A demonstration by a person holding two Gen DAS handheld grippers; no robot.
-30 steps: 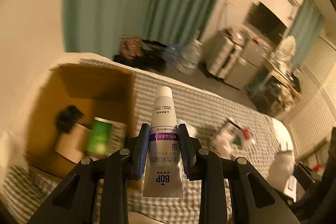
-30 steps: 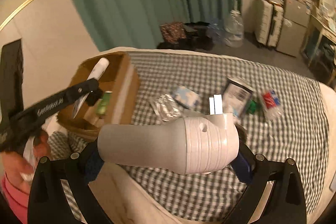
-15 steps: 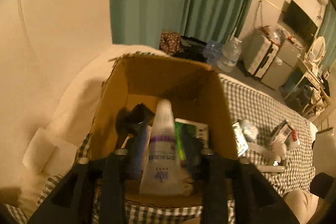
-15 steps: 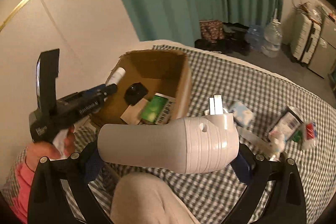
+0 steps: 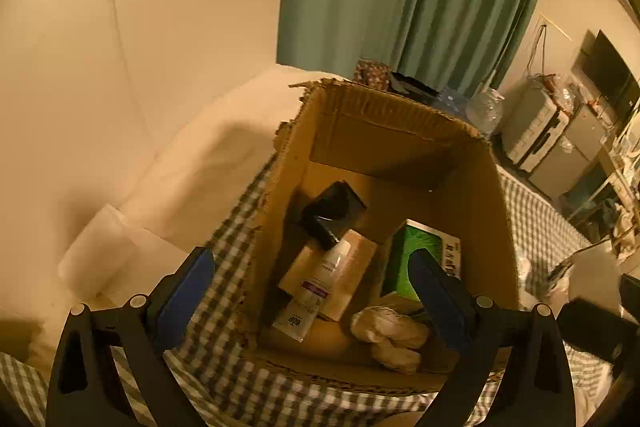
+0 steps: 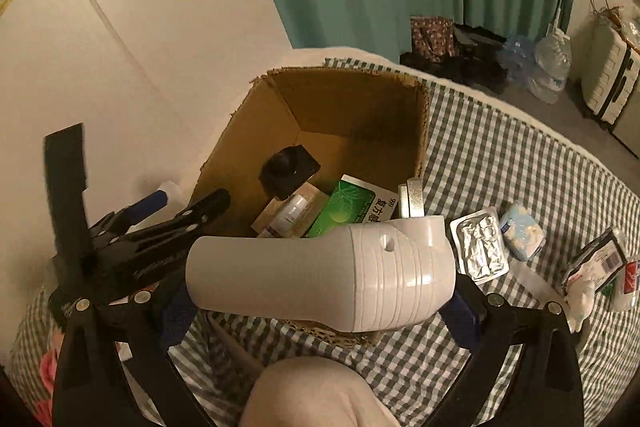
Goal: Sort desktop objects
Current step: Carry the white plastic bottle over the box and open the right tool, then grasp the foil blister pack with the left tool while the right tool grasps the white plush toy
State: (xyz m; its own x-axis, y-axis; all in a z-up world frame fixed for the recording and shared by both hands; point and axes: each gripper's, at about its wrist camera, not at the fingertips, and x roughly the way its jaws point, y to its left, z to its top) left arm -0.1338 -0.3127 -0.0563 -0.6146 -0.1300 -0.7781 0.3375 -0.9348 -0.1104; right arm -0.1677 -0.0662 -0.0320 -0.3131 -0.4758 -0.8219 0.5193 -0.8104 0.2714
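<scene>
We count a tube [image 5: 316, 293], green carton [image 5: 416, 263] and black item [image 5: 332, 209] inside the cardboard box [image 5: 400, 131] at the bed's [image 6: 520, 163] corner. Left gripper [image 5: 312, 291] opening, jaws empty; right gripper [image 6: 320, 303] clamps the white hair dryer [image 6: 328, 275]. Packets [image 6: 480, 247] remain mid-bed, unsorted.

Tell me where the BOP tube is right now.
The BOP tube lies inside the cardboard box, across a tan carton, left of the green box in the left wrist view.
</scene>
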